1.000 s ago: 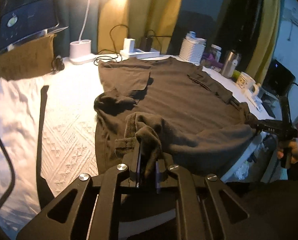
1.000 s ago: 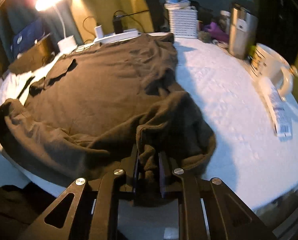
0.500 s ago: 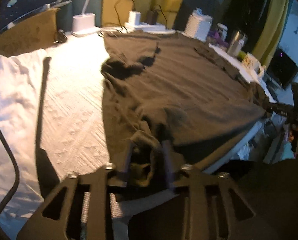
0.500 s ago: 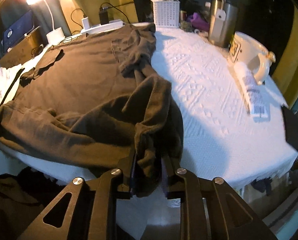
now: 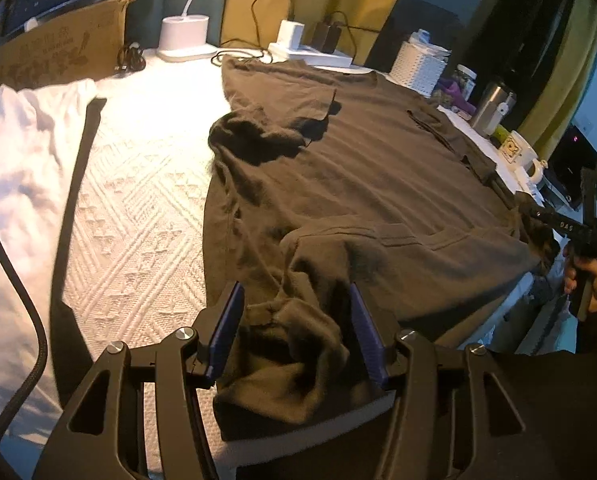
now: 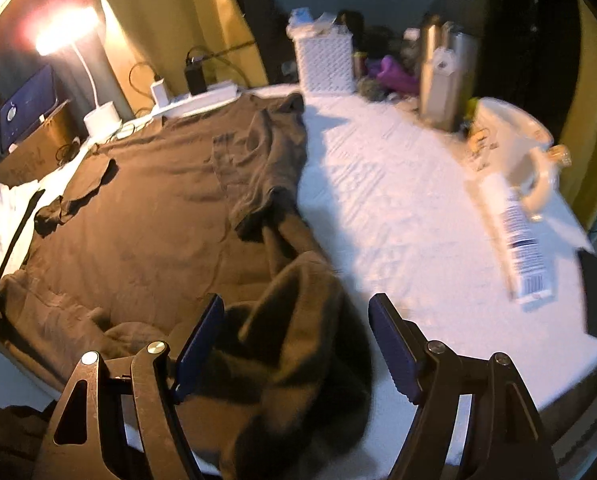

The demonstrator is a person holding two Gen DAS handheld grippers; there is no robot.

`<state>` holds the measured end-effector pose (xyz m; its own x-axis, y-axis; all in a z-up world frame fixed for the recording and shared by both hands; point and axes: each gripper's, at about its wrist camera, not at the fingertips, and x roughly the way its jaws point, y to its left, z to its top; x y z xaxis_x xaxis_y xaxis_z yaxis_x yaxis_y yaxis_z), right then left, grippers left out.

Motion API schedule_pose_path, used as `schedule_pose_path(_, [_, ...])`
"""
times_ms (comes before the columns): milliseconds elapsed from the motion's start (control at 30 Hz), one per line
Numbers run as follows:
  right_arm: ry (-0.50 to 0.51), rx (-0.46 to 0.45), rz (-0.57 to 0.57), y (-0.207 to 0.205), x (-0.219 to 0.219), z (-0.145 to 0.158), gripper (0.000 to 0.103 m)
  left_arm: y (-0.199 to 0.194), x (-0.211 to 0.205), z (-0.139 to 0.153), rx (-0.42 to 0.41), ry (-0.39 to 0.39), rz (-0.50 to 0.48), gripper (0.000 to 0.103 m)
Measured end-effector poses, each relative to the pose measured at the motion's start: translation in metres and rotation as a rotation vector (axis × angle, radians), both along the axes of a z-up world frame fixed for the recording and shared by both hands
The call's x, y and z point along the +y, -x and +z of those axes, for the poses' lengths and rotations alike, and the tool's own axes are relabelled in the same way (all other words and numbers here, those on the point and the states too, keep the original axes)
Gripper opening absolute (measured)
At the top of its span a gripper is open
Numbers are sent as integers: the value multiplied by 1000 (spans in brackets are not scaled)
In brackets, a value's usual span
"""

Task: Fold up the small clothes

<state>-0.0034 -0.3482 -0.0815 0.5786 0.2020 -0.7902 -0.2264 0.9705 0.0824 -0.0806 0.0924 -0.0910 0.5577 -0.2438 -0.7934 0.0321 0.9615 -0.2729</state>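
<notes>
A dark brown T-shirt [image 5: 378, 168] lies spread on the white textured tablecloth [image 5: 138, 184], its hem at the near edge. It also shows in the right wrist view [image 6: 150, 216]. My left gripper [image 5: 294, 300] is open, its blue pads either side of a bunched hem corner that lies loose between them. My right gripper [image 6: 296, 312] is open too, with the other hem corner slumped between its jaws at the table edge. The right gripper also shows in the left wrist view [image 5: 566, 226], held in a hand.
At the back stand a lamp base [image 5: 184, 36], a power strip with chargers [image 5: 310, 50], a white basket [image 6: 324, 62], a steel flask [image 6: 444, 80] and a mug [image 6: 514, 152]. A tube [image 6: 518, 240] lies at the right. A cardboard box [image 5: 54, 52] stands far left.
Both grippers pulled the hem toward the near table edge, stretching the shirt flat, then opened and let go of the corners they held.
</notes>
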Motion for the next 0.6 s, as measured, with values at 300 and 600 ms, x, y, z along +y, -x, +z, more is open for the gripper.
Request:
schedule_pose_path(300, [-2, -22, 25, 6, 4, 5, 10, 7, -13, 15, -63, -44, -40, 10])
schedule_pose_path(600, [-10, -155, 7, 20, -8, 54, 10, 3, -15, 57, -183, -66, -42, 10])
